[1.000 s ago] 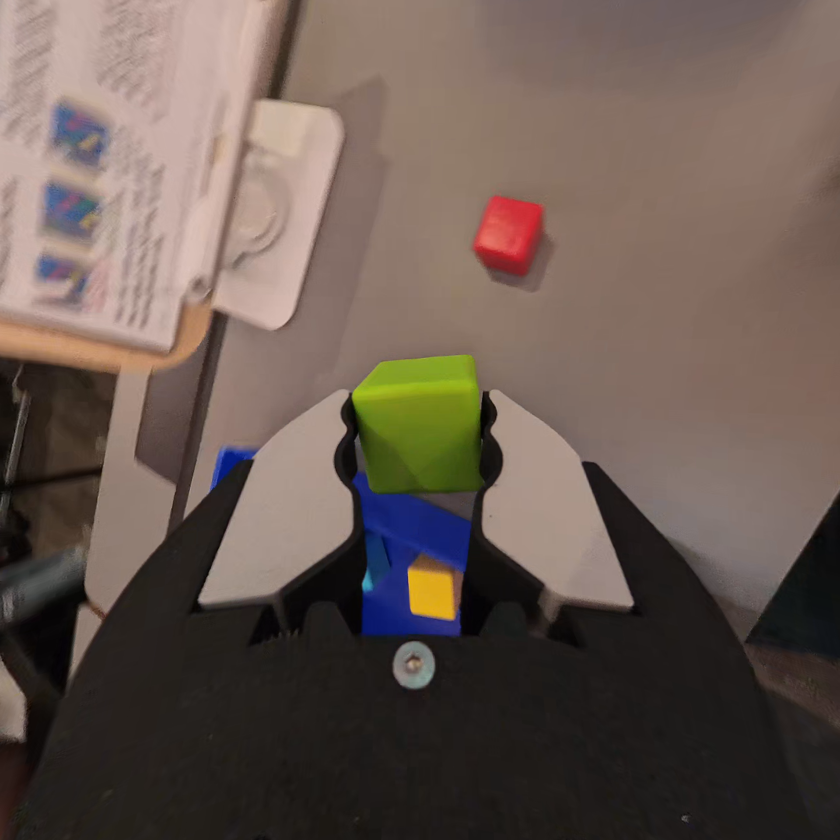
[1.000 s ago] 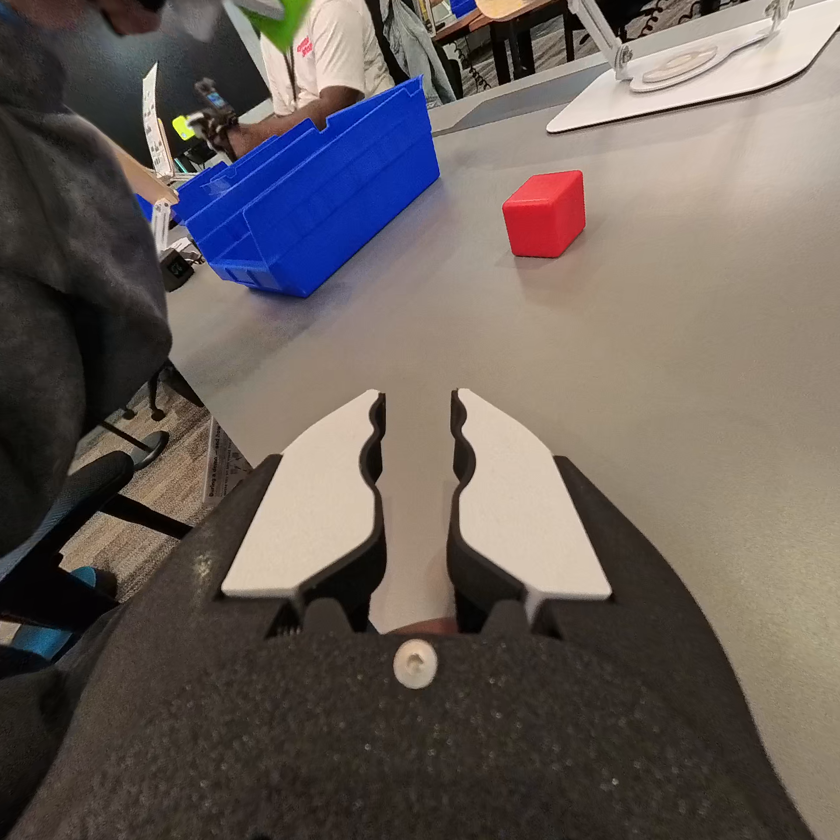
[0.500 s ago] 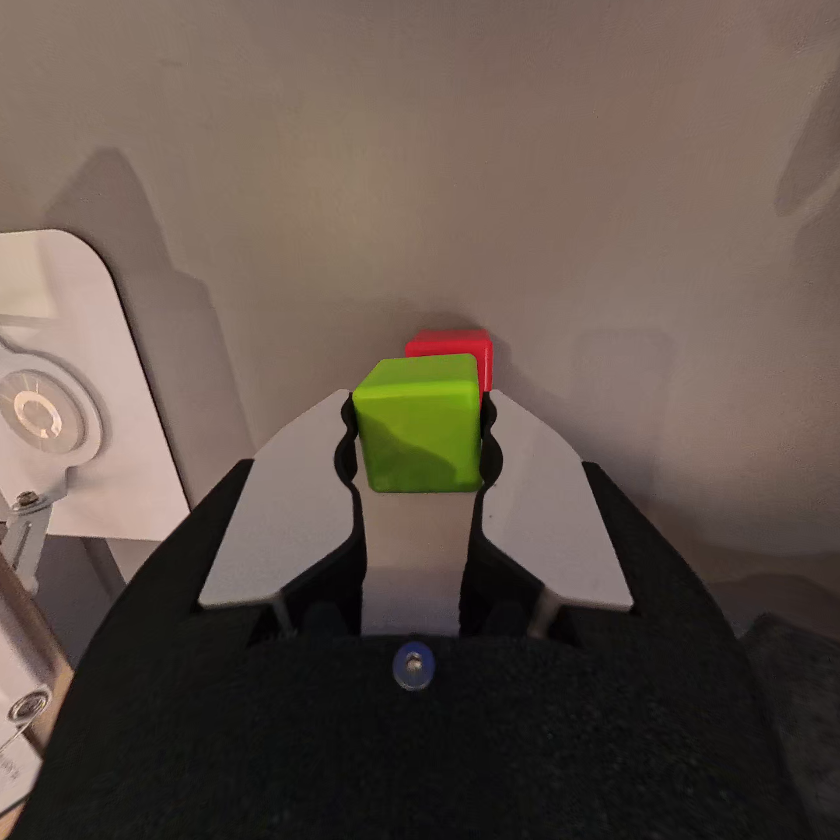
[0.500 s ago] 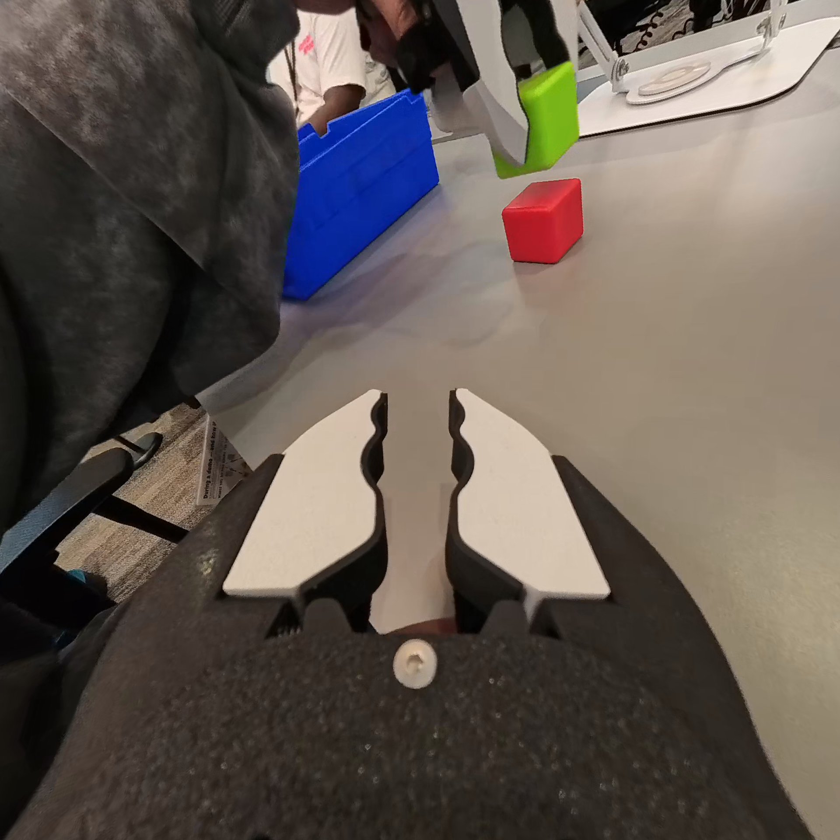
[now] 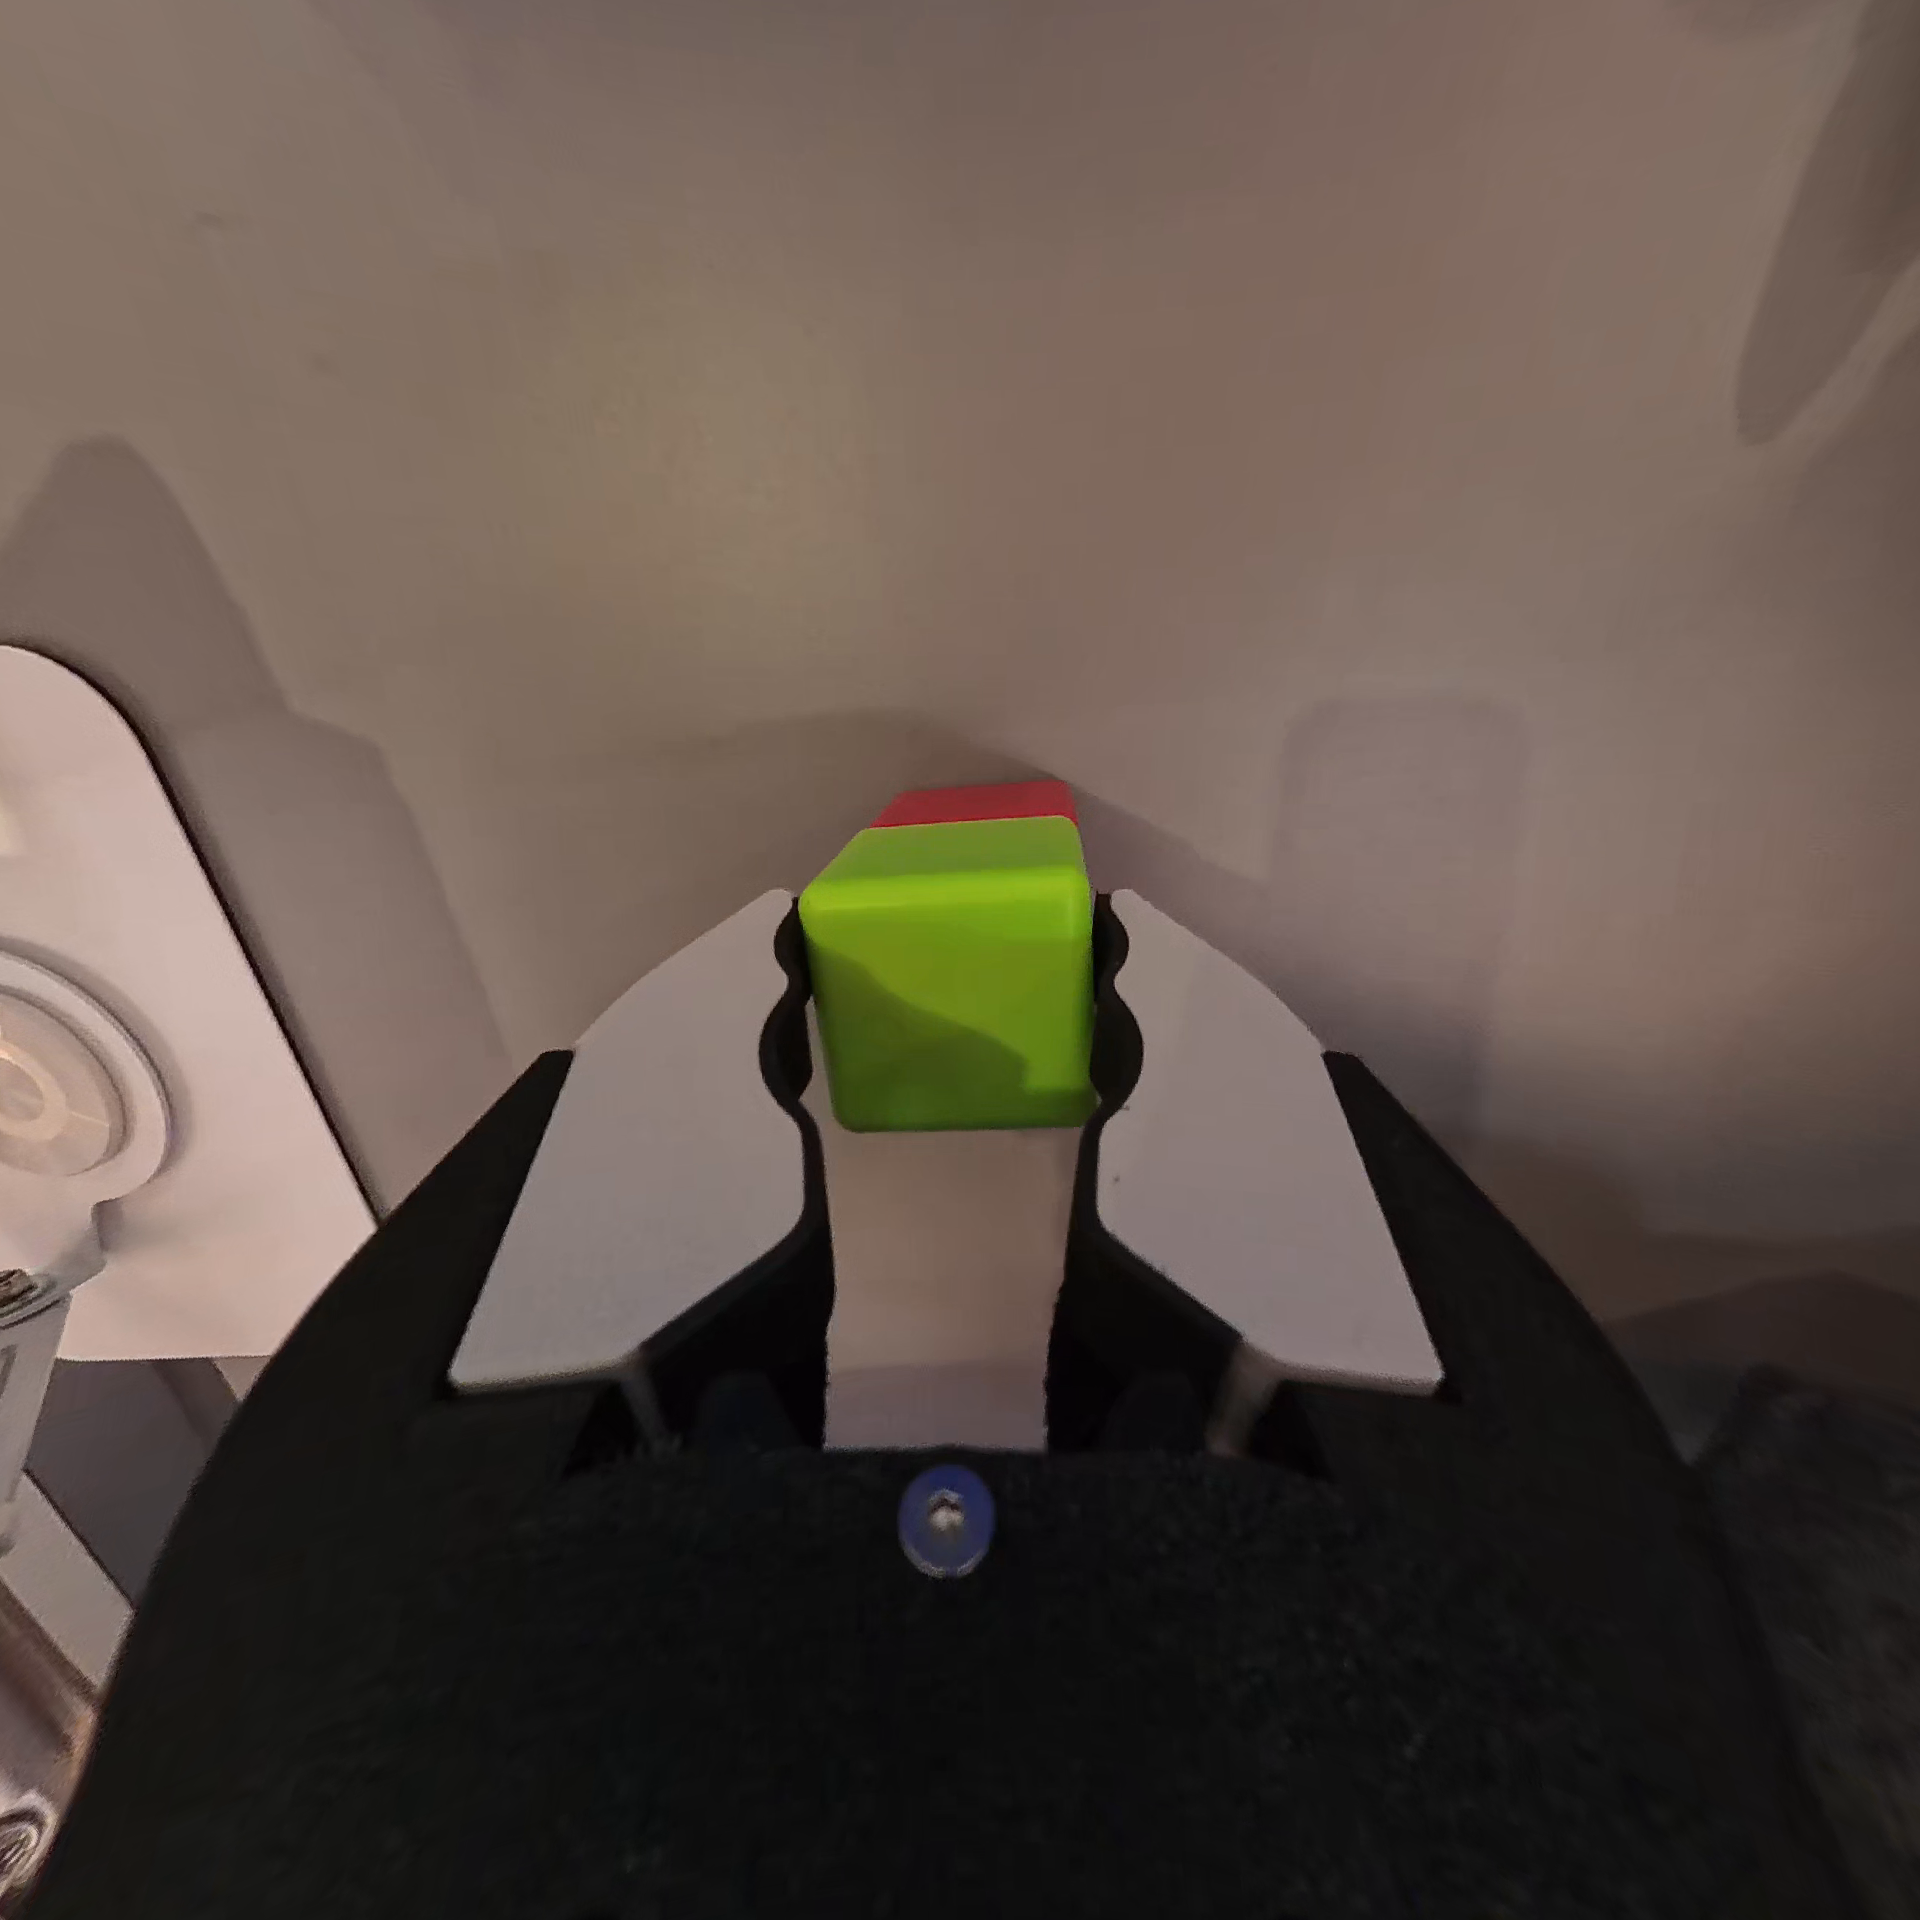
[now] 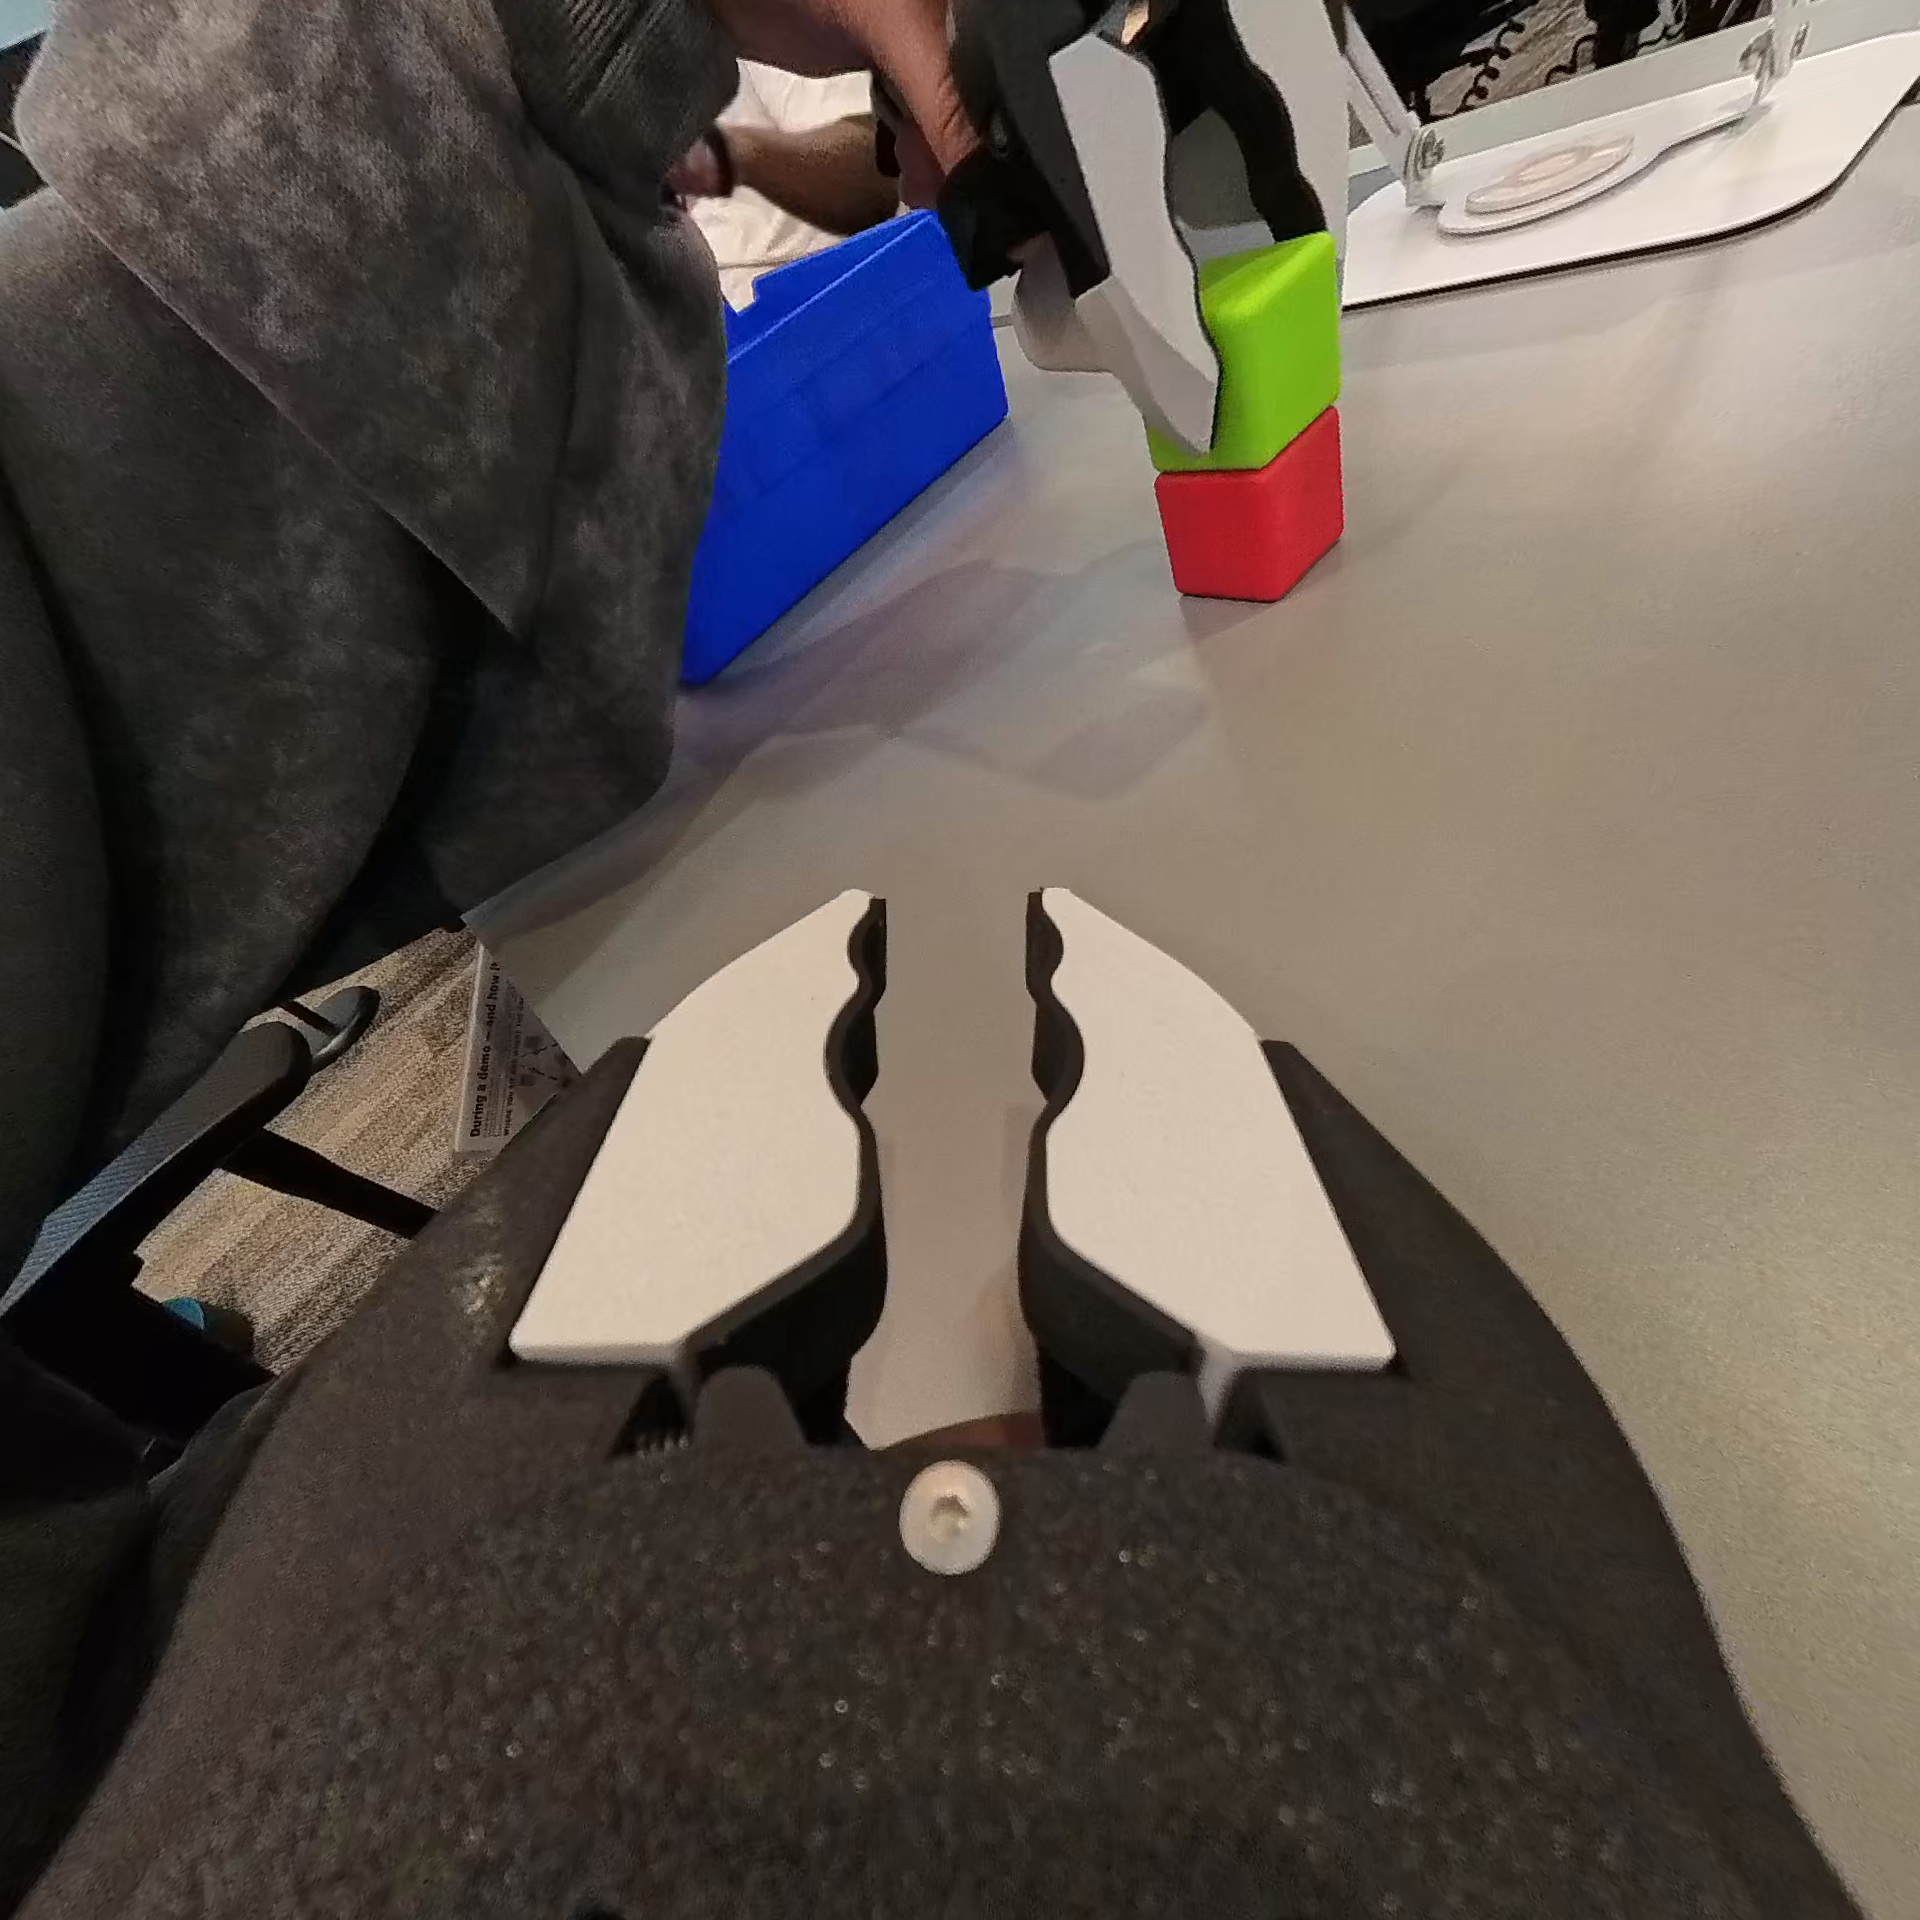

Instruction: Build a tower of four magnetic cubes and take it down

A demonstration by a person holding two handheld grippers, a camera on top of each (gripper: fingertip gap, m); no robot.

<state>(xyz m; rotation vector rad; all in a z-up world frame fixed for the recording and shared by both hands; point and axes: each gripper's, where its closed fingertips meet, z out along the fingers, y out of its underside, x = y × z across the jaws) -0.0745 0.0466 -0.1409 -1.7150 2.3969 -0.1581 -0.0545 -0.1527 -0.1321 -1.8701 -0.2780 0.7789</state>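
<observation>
My left gripper (image 5: pixel 945 914) is shut on a green cube (image 5: pixel 951 1003) and holds it down on top of a red cube (image 5: pixel 977 805) that stands on the grey table. In the right wrist view the green cube (image 6: pixel 1273 338) sits on the red cube (image 6: pixel 1252 504), with the left gripper (image 6: pixel 1236 312) still clamped on it from above. My right gripper (image 6: pixel 956 909) is open and empty, low over the table's near edge, well short of the stack.
A blue bin (image 6: pixel 842 416) stands left of the stack. A white stand base (image 6: pixel 1621 197) lies behind it and shows at the left in the left wrist view (image 5: pixel 125 1039). A person's grey sleeve (image 6: pixel 343 468) fills the left. A chair (image 6: pixel 187 1101) is below the table edge.
My left gripper has carried the green cube from over the blue bin across to the red cube and lowered it onto it. My right gripper has stayed still and open.
</observation>
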